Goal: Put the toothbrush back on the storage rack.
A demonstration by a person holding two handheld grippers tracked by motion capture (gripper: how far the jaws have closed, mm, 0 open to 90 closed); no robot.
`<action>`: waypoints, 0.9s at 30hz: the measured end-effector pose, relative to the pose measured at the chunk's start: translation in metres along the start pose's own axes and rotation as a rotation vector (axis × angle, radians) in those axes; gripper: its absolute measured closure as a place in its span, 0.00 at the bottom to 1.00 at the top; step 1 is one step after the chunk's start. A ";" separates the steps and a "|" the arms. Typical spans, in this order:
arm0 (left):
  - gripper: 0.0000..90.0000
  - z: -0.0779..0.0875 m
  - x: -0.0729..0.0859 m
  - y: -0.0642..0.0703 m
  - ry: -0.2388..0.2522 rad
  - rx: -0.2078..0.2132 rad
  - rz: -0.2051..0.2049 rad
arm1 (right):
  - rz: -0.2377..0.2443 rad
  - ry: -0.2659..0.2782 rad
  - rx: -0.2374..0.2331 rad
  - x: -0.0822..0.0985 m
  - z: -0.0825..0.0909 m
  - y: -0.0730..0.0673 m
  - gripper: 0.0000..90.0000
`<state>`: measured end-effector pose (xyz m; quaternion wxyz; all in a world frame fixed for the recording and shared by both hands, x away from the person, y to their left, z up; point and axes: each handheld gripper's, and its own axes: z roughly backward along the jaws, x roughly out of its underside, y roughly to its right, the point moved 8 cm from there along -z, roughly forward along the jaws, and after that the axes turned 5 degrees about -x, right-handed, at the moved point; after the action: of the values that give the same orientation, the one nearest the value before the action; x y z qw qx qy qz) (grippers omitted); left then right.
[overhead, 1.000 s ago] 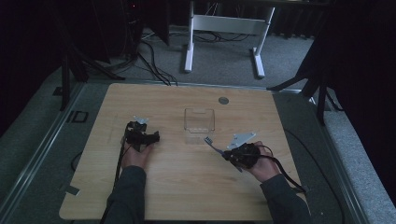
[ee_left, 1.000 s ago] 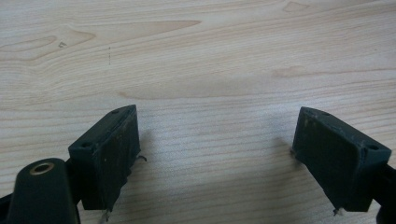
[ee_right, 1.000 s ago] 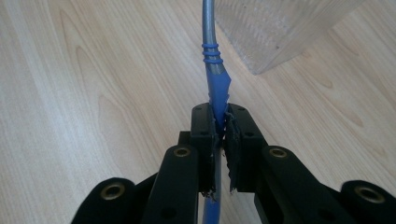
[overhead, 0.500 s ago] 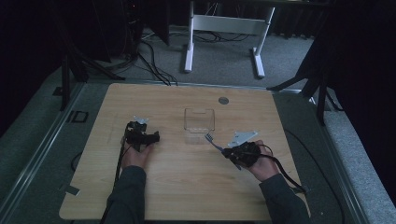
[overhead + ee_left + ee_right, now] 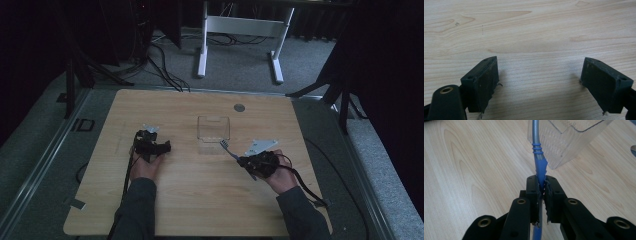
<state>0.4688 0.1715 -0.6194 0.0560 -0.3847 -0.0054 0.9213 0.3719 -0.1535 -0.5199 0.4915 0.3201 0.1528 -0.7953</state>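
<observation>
- A light wooden table [image 5: 200, 200] with rounded corners takes up the middle of the high view, with grey carpet around it and a white metal desk frame [image 5: 240, 35] at the top of the frame.
- The left gripper [image 5: 150, 146], black and held in the person's left hand [image 5: 146, 167], sits left of centre in the high view. In the left gripper view its jaws are spread wide over bare wood, with nothing between them.
- The right gripper [image 5: 239, 161], held in the person's right hand [image 5: 277, 175], sits right of centre, lower in the frame.
- In the right gripper view, the jaws are pressed tight on the blue handle of a toothbrush with a grey neck [image 5: 537, 157], which runs up out of the top of the frame.
- In the high view the toothbrush head points to the upper left, just beside a small clear plastic open box [image 5: 213, 128] at the table's middle. I cannot tell whether the two touch.
- A small round grey disc [image 5: 239, 107] lies near the table's far edge.
</observation>
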 end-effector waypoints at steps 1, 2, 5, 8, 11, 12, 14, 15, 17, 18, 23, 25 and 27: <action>0.17 0.000 0.000 0.000 0.000 0.000 0.000 | -0.002 0.006 0.000 -0.001 0.001 0.001 0.91; 0.17 0.000 0.000 0.000 0.000 0.000 0.000 | -0.007 0.010 0.000 -0.001 0.001 0.001 0.91; 0.17 0.000 0.000 0.000 0.000 0.000 0.000 | -0.023 0.029 -0.004 -0.003 0.002 0.002 0.91; 0.17 0.000 0.000 0.000 0.000 0.000 0.000 | -0.033 0.042 0.002 -0.005 0.002 0.003 0.91; 0.17 0.000 0.000 0.000 0.000 0.000 0.000 | -0.039 0.053 0.008 -0.006 0.002 0.004 0.91; 0.17 0.000 0.000 0.000 0.000 0.000 0.000 | -0.038 0.059 0.008 -0.006 0.002 0.004 0.91; 0.17 0.000 0.000 0.000 0.000 0.000 0.000 | -0.044 0.066 0.010 -0.007 0.002 0.004 0.91; 0.17 0.000 0.000 0.000 0.000 0.000 -0.001 | -0.046 0.068 0.013 -0.007 0.003 0.005 0.91; 0.17 0.000 0.000 0.000 0.000 0.000 0.000 | -0.049 0.073 0.014 -0.008 0.003 0.005 0.91; 0.17 0.000 0.000 0.000 0.000 0.000 0.000 | -0.049 0.074 0.014 -0.008 0.003 0.005 0.91; 0.17 0.000 0.000 0.000 0.000 0.000 0.000 | -0.060 0.094 0.001 -0.010 0.005 0.004 0.91; 0.17 0.000 0.000 0.000 0.000 0.000 0.000 | -0.062 0.101 0.002 -0.012 0.005 0.004 0.91; 0.17 0.000 0.000 0.000 0.000 0.000 0.000 | -0.061 0.110 0.000 -0.015 0.006 0.004 0.91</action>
<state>0.4688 0.1715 -0.6194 0.0559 -0.3847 -0.0055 0.9213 0.3779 -0.1482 -0.5050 0.4577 0.3587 0.1892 -0.7912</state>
